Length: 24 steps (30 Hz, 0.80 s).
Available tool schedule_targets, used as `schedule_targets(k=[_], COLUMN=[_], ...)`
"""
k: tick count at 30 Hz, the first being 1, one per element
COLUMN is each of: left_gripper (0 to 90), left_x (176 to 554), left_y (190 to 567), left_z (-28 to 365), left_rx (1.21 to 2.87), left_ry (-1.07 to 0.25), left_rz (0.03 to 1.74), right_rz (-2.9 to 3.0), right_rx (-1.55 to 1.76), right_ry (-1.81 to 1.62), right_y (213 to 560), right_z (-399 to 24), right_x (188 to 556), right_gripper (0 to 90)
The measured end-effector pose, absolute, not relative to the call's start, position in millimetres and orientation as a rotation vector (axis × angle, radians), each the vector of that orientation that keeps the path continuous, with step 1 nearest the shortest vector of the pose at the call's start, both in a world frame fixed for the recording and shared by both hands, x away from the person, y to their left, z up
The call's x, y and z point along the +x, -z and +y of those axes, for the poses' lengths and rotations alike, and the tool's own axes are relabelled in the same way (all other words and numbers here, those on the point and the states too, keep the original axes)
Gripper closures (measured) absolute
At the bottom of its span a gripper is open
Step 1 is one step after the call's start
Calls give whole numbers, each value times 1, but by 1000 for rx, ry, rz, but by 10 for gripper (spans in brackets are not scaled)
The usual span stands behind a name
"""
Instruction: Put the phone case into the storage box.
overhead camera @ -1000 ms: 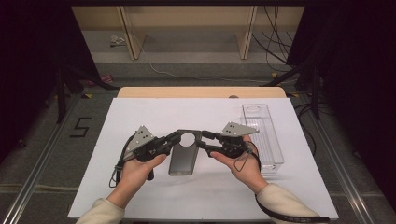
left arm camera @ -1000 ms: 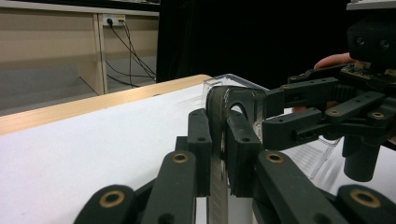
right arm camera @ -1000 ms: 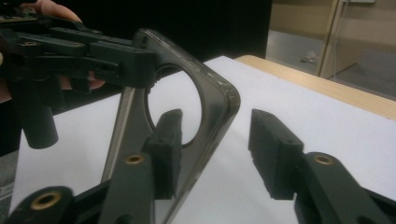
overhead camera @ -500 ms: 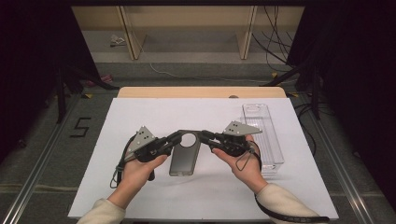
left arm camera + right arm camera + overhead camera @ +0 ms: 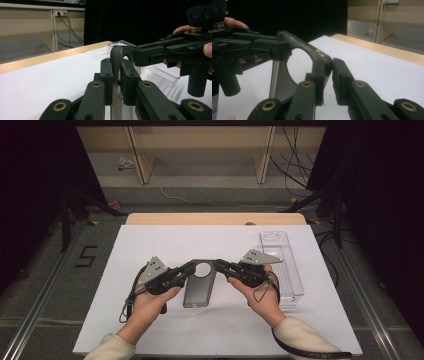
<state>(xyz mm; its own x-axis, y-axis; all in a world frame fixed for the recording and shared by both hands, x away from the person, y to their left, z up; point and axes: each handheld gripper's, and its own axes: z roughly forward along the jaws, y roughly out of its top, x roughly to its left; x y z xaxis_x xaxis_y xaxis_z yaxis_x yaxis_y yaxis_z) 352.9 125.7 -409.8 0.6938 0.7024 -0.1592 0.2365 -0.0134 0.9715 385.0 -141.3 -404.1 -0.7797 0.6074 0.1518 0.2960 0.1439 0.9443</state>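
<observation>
A dark, see-through phone case (image 5: 200, 290) with a round hole near its far end lies lengthwise on the white mat (image 5: 150, 245). My left gripper (image 5: 189, 266) comes in from the left and is shut on the case's far left edge (image 5: 115, 56), the thin wall pinched between its pads. From the right, my right gripper (image 5: 219, 264) grips the far right corner (image 5: 323, 58). Its jaws have just been closing, and its pads now press on that corner. In the left gripper view the right gripper (image 5: 136, 53) reaches the case from the right. In the right gripper view the left gripper (image 5: 279, 48) holds the opposite side.
A clear plastic box (image 5: 282, 265) stands open on the mat to the right of the right hand. The mat covers a wooden table (image 5: 215, 218). Beyond it are a floor with cables (image 5: 295, 165) and a wooden shelf frame (image 5: 140, 155).
The right gripper's jaws have narrowed onto the case's far right corner. Both hands and the case stay where they were.
</observation>
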Motion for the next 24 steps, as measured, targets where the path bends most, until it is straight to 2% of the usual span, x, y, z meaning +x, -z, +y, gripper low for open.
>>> schedule_targets(k=[24], left_gripper=[807], left_x=[348], left_y=[410], left_z=[117], left_rx=[1598], left_ry=[-456], left_rz=[762], right_rz=[2124], right_rx=[889], right_ry=[-1573], right_y=[397], right_z=[-142], right_x=[379], right_gripper=[836])
